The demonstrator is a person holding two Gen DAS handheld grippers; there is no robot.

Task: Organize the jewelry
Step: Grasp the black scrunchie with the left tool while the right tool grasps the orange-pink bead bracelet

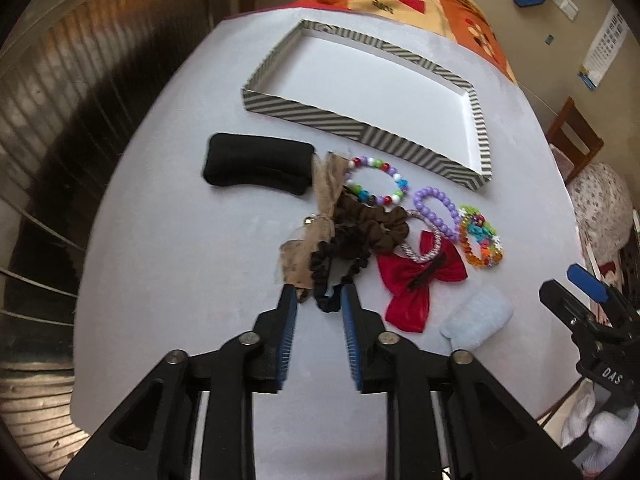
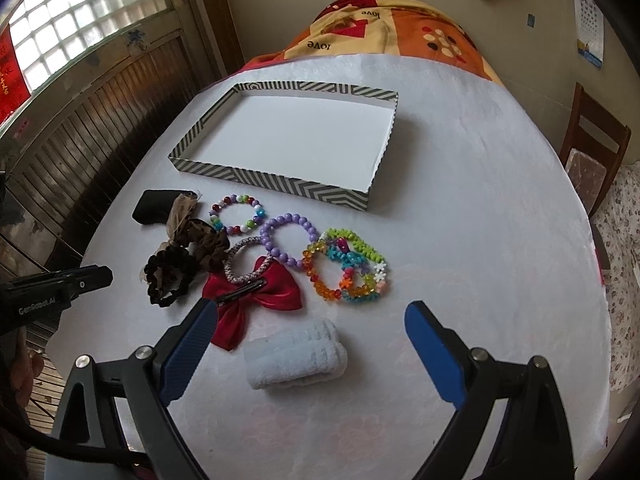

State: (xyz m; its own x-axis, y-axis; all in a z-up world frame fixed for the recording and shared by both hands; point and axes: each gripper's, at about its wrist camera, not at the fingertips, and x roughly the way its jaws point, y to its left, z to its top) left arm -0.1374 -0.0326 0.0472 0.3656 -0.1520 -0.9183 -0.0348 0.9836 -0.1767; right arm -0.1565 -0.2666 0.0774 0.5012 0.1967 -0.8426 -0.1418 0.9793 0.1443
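A white-covered bench [image 2: 460, 208] fills both views, with a patterned blanket [image 2: 400, 28] behind it at the top of the frame. The striped tray [image 2: 280, 182], seen upper centre, holds nothing yet. The jewelry is heaped below it at mid-frame: beaded bracelets [image 2: 236, 216], a black scrunchie [image 1: 336, 276], a red bow [image 2: 256, 296]. The left tool [image 1: 319, 300] is held with its fingers apart around the scrunchie's near loop, probably to pinch it. The right tool [image 2: 312, 320] is spread wide over a rolled white cloth [image 2: 296, 354], gripping nothing.
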